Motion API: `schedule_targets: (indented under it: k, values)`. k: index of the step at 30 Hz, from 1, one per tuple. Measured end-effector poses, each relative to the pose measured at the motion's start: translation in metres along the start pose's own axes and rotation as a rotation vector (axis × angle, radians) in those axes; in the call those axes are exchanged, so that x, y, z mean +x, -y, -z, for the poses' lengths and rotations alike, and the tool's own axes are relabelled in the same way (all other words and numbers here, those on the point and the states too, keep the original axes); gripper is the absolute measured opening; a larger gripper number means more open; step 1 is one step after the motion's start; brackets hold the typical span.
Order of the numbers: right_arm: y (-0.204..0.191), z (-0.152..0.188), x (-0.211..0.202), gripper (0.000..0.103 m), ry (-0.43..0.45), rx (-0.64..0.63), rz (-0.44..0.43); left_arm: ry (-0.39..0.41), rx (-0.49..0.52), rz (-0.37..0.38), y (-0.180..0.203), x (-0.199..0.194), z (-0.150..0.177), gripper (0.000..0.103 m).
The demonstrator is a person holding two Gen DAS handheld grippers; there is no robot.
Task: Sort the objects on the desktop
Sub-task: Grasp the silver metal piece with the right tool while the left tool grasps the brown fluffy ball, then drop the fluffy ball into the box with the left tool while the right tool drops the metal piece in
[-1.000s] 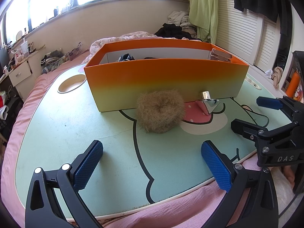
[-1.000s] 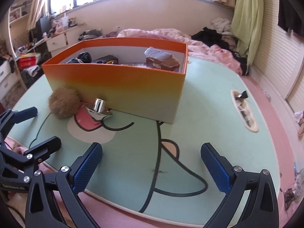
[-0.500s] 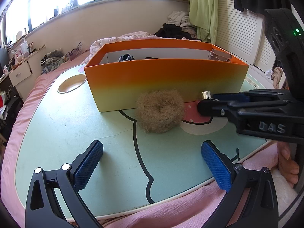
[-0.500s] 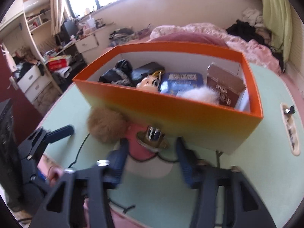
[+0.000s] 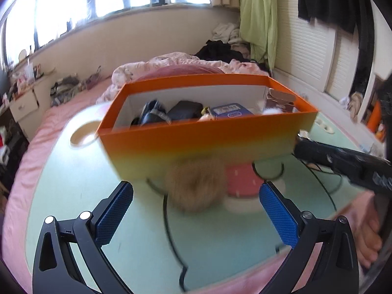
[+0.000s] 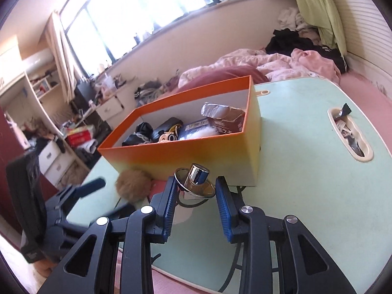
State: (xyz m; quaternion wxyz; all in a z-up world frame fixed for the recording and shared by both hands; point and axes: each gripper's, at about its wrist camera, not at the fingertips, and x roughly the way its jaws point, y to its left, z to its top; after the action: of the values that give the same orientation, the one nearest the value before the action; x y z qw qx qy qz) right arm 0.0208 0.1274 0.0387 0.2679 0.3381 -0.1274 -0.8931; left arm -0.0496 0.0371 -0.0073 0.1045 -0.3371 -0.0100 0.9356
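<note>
My right gripper (image 6: 196,183) is shut on a shiny silver cone-shaped bottle with a round cap (image 6: 197,174), held just in front of the orange box (image 6: 196,152). The box (image 5: 203,142) holds several things, among them dark pouches, a blue tin and a brown packet. A fluffy brown scrunchie (image 5: 193,188) lies on the mint-green table against the box's front wall. My left gripper (image 5: 196,196) stands open just short of it, its blue pads wide on either side. In the left wrist view the right gripper's black body (image 5: 343,161) reaches in from the right.
The table (image 6: 306,171) has a long recessed tray (image 6: 350,132) with small bits at its right edge and a round cup hole (image 5: 83,132) at the left. A black cable (image 5: 318,169) crosses the tabletop. A person's hand (image 5: 367,240) shows at lower right. A pink bed surrounds it.
The right gripper swung left to the silver bottle, shut on it and tilted. The left gripper moved forward and up towards the scrunchie and box.
</note>
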Motion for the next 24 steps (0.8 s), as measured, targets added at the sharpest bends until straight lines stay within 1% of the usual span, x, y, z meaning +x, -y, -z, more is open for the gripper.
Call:
schedule_targets:
  k: [1, 2, 3, 4, 5, 9, 12, 15, 16, 19, 21, 22, 23, 24]
  values:
    - [-0.001, 0.000, 0.001, 0.031, 0.000, -0.002, 0.001, -0.014, 0.017, -0.019, 0.003, 0.007, -0.002, 0.087]
    - [-0.001, 0.001, -0.001, 0.031, 0.001, -0.002, 0.001, -0.034, 0.026, -0.032, 0.006, 0.016, -0.002, 0.061]
    - [0.000, 0.001, -0.001, 0.031, 0.001, 0.000, 0.000, -0.048, 0.018, -0.023, 0.004, 0.020, -0.001, 0.051]
    - [0.000, 0.002, -0.002, 0.031, 0.003, 0.000, 0.000, -0.033, -0.005, 0.011, 0.000, 0.018, 0.000, 0.044]
    - [0.000, 0.001, -0.003, 0.031, 0.005, 0.004, -0.003, -0.021, -0.018, 0.030, -0.004, 0.013, 0.002, 0.044]
    - [0.002, 0.003, -0.013, 0.031, 0.040, 0.009, -0.009, 0.043, -0.009, 0.013, -0.012, -0.016, 0.010, 0.044]
    - [-0.007, -0.004, -0.023, 0.031, 0.078, -0.031, 0.002, 0.090, -0.024, 0.052, -0.017, -0.041, 0.004, 0.044]
    - [-0.024, -0.022, -0.038, 0.031, 0.155, -0.103, 0.021, 0.166, -0.037, 0.061, -0.022, -0.061, -0.019, 0.044]
    - [-0.028, -0.028, -0.040, 0.032, 0.162, -0.116, 0.021, 0.184, -0.045, 0.068, -0.023, -0.064, -0.028, 0.044]
    - [-0.035, -0.058, -0.032, 0.032, 0.163, -0.121, 0.023, 0.227, -0.071, 0.064, -0.032, -0.062, -0.061, 0.044]
    - [-0.033, -0.075, -0.015, 0.032, 0.124, -0.109, 0.012, 0.238, -0.090, 0.059, -0.035, -0.051, -0.080, 0.044]
    - [-0.031, -0.081, -0.003, 0.037, 0.091, -0.109, 0.013, 0.223, -0.084, 0.049, -0.036, -0.040, -0.088, 0.049]
    - [-0.027, -0.084, 0.012, 0.055, 0.047, -0.109, 0.022, 0.187, -0.079, 0.020, -0.037, -0.024, -0.093, 0.065]
    - [-0.021, -0.084, 0.021, 0.063, 0.027, -0.102, 0.033, 0.132, -0.088, -0.035, -0.037, -0.008, -0.095, 0.075]
